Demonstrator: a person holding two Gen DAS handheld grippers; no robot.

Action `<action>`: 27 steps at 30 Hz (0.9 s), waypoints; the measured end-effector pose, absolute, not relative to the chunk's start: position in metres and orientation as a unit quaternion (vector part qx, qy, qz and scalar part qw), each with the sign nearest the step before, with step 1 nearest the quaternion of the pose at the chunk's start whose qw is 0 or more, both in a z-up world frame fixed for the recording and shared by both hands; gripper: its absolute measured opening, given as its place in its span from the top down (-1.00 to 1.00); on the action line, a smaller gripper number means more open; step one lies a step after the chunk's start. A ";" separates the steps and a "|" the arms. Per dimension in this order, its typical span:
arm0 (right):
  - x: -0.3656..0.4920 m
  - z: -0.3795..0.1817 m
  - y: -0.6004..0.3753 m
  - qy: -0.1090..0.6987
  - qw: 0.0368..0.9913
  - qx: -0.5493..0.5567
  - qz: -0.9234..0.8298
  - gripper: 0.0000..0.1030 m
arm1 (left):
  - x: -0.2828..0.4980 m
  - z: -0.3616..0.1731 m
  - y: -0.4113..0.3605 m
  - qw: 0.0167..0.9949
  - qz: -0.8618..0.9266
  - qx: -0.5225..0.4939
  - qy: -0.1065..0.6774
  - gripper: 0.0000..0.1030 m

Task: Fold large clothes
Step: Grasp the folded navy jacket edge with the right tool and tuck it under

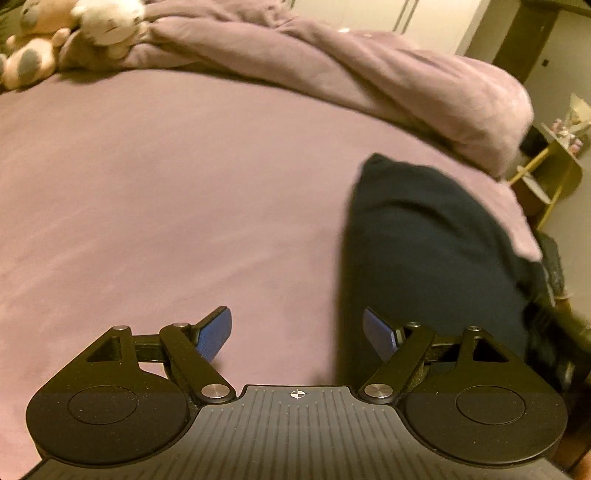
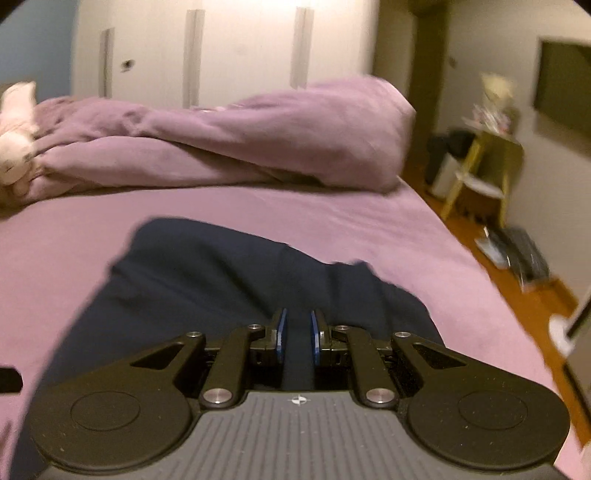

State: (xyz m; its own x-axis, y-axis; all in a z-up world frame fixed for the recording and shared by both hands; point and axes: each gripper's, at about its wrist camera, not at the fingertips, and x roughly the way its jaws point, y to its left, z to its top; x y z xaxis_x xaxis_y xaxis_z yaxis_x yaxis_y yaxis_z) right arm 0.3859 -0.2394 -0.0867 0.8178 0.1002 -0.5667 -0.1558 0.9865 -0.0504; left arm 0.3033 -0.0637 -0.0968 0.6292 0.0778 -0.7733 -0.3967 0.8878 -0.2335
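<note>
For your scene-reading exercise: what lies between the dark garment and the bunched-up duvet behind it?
Only bare purple bedsheet separates the dark garment from the duvet, seen clearest in the right wrist view.

A home bedroom: bed with mauve sheet point(image 1: 147, 192), bunched duvet point(image 2: 258, 144) at its far side, plush toys point(image 1: 74, 33) at one far corner, white wardrobe doors point(image 2: 240, 48) beyond, yellow side table point(image 2: 487, 170) off the other corner.
</note>
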 end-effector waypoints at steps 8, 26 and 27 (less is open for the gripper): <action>0.379 -0.121 -0.313 0.283 0.958 0.034 0.026 0.77 | 0.350 -0.103 -0.128 0.921 0.150 -0.162 0.322 -0.66; 0.378 -0.133 -0.313 0.257 0.964 0.048 0.037 0.74 | 0.352 -0.146 -0.105 0.901 0.163 -0.232 0.329 -0.85; 0.375 -0.128 -0.316 0.260 0.963 0.060 0.042 0.71 | 0.343 -0.140 -0.100 0.897 0.165 -0.248 0.327 -0.85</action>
